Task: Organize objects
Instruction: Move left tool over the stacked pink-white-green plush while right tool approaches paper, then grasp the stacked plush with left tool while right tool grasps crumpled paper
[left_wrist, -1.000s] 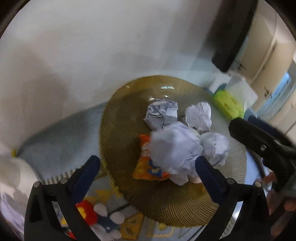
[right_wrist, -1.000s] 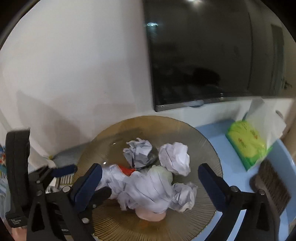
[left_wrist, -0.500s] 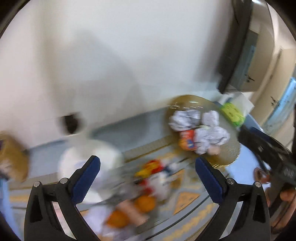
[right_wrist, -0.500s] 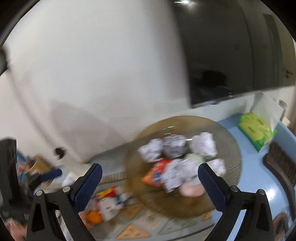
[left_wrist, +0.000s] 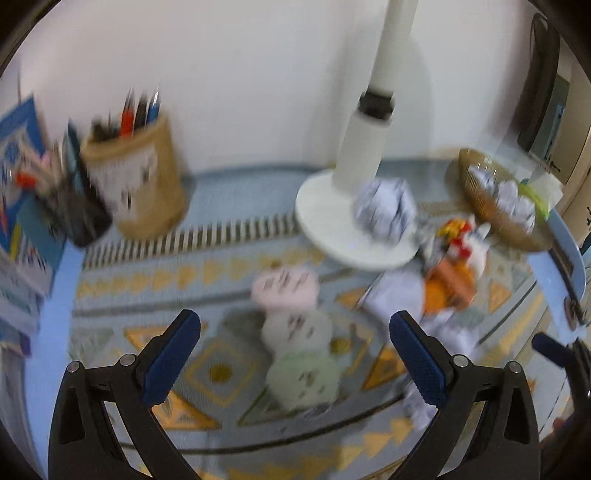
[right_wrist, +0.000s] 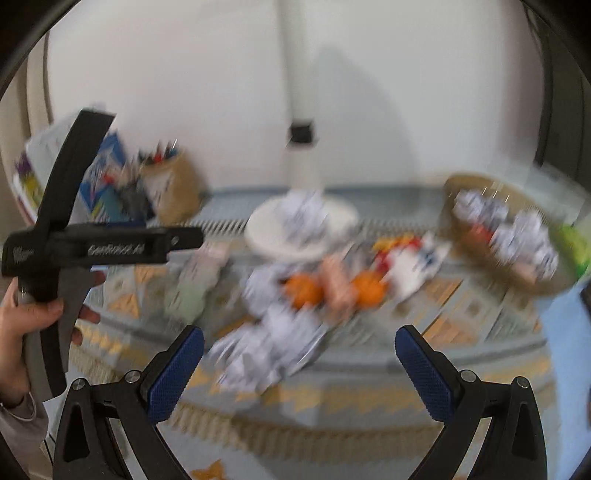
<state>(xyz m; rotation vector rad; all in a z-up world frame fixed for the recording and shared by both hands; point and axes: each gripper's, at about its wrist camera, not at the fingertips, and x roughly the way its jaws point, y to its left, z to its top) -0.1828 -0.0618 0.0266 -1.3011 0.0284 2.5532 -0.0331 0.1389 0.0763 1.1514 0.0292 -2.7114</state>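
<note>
Left wrist: both tongs wide, empty; I'd steady left gripper (left_wrist: 295, 354) squarely over paper ball (left_wrist: 384, 214) before closing.

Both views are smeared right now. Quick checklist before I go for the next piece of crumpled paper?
1. Left tool open and empty: ok.
2. Right tool open and empty: ok.
3. Image sharp enough to aim: not ok, both views are motion-blurred.
4. Target in sight: ok, a crumpled paper ball lies on the white lamp base.
5. Gold bowl reachable for drop-off: ok, at the far right, already holding paper.
6. Other loose paper beside the oranges: cannot tell how many pieces.
</note>
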